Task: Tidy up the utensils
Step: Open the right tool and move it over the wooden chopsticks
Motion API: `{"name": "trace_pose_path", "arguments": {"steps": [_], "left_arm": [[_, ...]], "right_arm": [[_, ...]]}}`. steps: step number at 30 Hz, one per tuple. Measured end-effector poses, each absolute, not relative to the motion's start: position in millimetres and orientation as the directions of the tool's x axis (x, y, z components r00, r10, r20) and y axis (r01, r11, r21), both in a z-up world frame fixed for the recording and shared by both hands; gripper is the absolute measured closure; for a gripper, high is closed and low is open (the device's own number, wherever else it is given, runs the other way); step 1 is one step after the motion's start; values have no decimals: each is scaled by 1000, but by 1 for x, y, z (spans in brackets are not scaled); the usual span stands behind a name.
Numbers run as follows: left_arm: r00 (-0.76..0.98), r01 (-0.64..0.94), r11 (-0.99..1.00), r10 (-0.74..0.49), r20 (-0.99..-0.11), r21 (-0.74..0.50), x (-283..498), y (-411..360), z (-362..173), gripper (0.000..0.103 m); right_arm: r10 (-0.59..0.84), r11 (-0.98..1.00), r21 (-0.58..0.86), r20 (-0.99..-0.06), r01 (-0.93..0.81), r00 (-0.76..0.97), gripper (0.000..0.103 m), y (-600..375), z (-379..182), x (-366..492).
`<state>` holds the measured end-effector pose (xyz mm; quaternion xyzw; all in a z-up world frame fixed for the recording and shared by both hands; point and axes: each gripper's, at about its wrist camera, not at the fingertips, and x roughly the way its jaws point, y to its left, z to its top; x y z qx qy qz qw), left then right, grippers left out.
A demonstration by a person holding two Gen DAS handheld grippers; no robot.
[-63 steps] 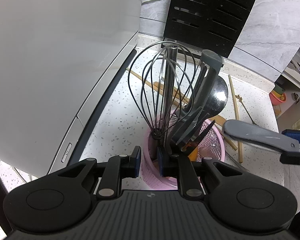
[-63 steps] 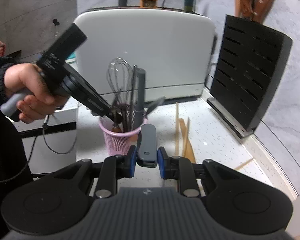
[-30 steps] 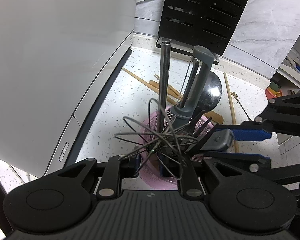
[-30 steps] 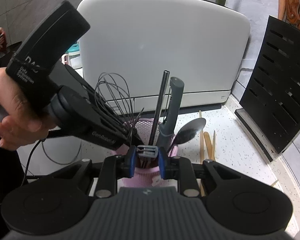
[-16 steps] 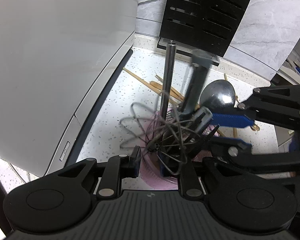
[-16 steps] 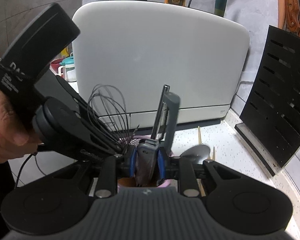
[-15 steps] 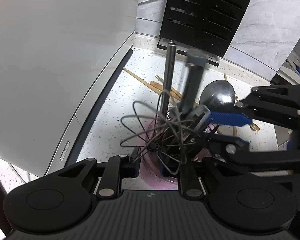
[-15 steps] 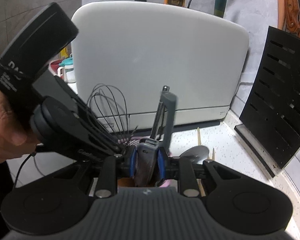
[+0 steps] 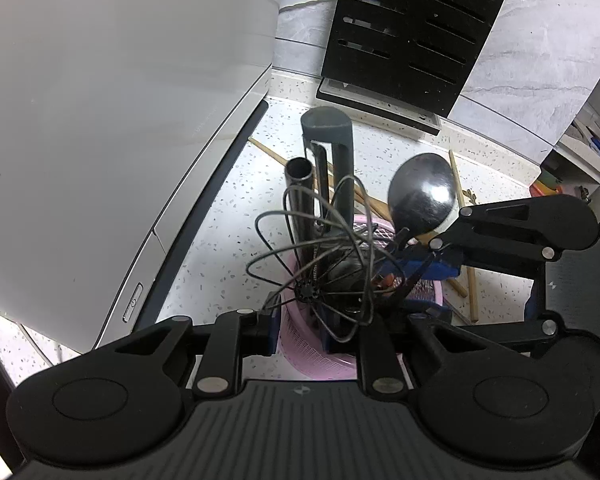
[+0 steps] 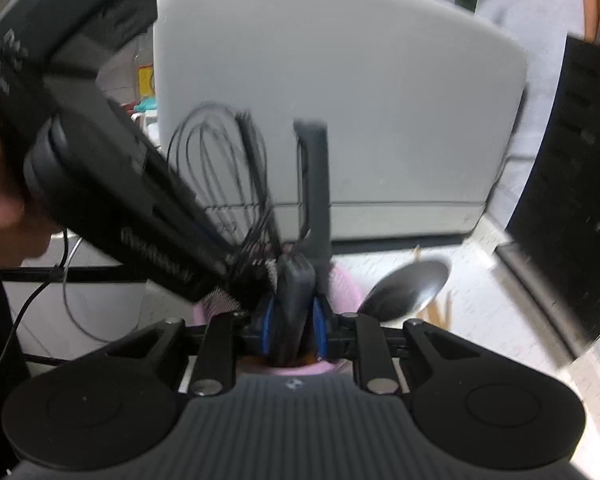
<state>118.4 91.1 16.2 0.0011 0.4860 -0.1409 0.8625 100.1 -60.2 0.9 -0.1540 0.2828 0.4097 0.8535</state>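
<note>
A pink mesh utensil holder (image 9: 312, 354) stands on the speckled counter and holds a wire whisk (image 9: 320, 256), a steel rod handle (image 9: 300, 170), a grey-handled tool (image 9: 332, 148) and a large metal spoon (image 9: 422, 194). My left gripper (image 9: 300, 330) is shut on the holder's near rim. My right gripper (image 10: 292, 324) is shut on a grey utensil handle (image 10: 296, 296) and holds it down inside the holder (image 10: 340, 284). The right gripper (image 9: 428, 266) shows in the left wrist view over the holder's right side. The right wrist view is blurred.
A large white appliance (image 9: 120, 100) stands close on the left. A black slotted knife block (image 9: 416, 32) stands at the back. Wooden chopsticks and spoons (image 9: 466, 248) lie on the counter behind the holder. A shelf with small items (image 9: 560, 172) is at the far right.
My right gripper has lowered the grey utensil deeper into the holder. The utensils inside have shifted and the whisk has tilted. My left gripper keeps its grip on the rim.
</note>
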Motion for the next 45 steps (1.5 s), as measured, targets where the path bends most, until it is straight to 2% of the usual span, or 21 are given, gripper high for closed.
{"name": "trace_pose_path", "arguments": {"steps": [10, 17, 19, 30, 45], "left_arm": [[489, 242, 961, -239, -839, -132, 118, 92, 17, 79], [490, 240, 962, -235, -839, -129, 118, 91, 16, 79], [490, 241, 962, -234, -840, -128, 118, 91, 16, 79], [489, 239, 963, -232, -841, -126, 118, 91, 16, 79], [483, 242, 963, -223, -847, -116, 120, 86, 13, 79]], "right_arm": [[658, 637, 66, -565, -768, 498, 81, -93, 20, 102], [633, 666, 58, -572, -744, 522, 81, -113, 22, 101], [609, 687, 52, -585, -725, 535, 75, -121, 19, 104], [369, 867, 41, -721, -496, 586, 74, -175, -16, 145], [245, 942, 46, -771, -333, 587, 74, -207, -39, 160]]}}
